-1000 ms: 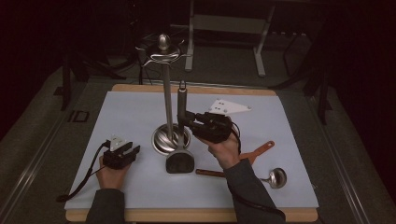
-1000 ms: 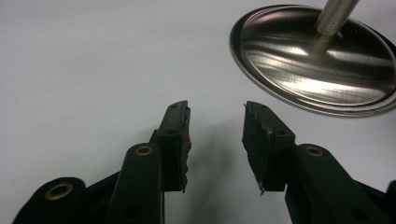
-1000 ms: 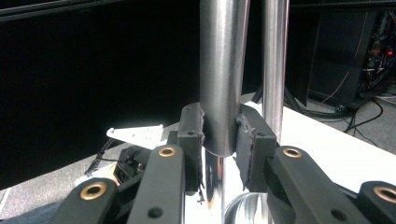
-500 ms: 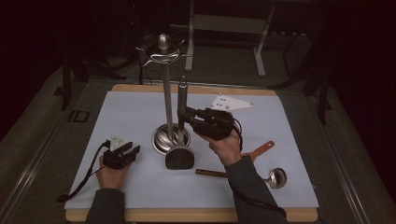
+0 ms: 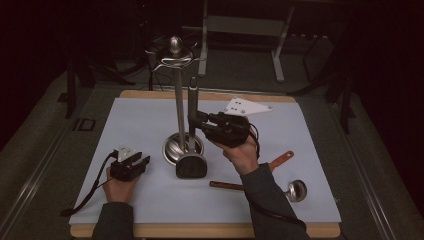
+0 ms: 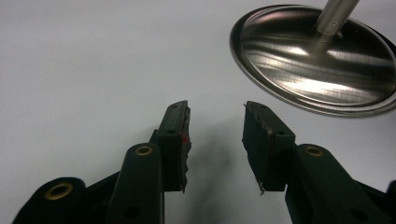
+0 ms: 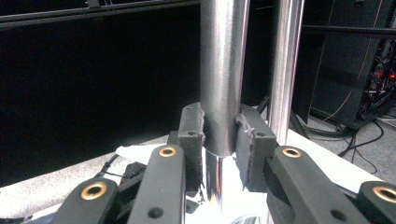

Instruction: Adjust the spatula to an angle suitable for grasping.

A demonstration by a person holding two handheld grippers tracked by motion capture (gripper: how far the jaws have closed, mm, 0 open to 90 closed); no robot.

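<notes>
the left hand-held gripper (image 5: pixel 131 164) rests on the pale sheet (image 5: pixel 125 120) that covers the bench, near its front left, with its jaws spread and nothing between them. in the left gripper view the round steel base (image 6: pixel 322 60) of the stand lies just ahead of it and to the right, apart from the jaws.

in the middle stands the utensil stand (image 5: pixel 180 100), a tall steel pole on that base with hooks at the top (image 5: pixel 175 59). just beside the pole, a spatula (image 5: pixel 191 145) is upright: its dark blade (image 5: pixel 191 166) sits low at the front of the base, touching or nearly touching the sheet, and its handle points up but ends well below the hooks.

the right hand-held gripper (image 5: pixel 200 120) is pinching that handle from the right, about halfway up. the right gripper view shows the pads pressed on both sides of the smooth metal handle (image 7: pixel 219 84), with the pole (image 7: pixel 285 65) close behind.

farther right, a ladle (image 5: pixel 295 190) and a wooden-handled tool (image 5: pixel 280 160) lie flat on the sheet.

risks, as i judge them: the handle is round and slick, so it could twist or slide down in the pinch while being lifted. the pole is very near, so a tilt of the spatula could knock it and rock the stand. the handle's end must meet a hook squarely, or the spatula drops.
</notes>
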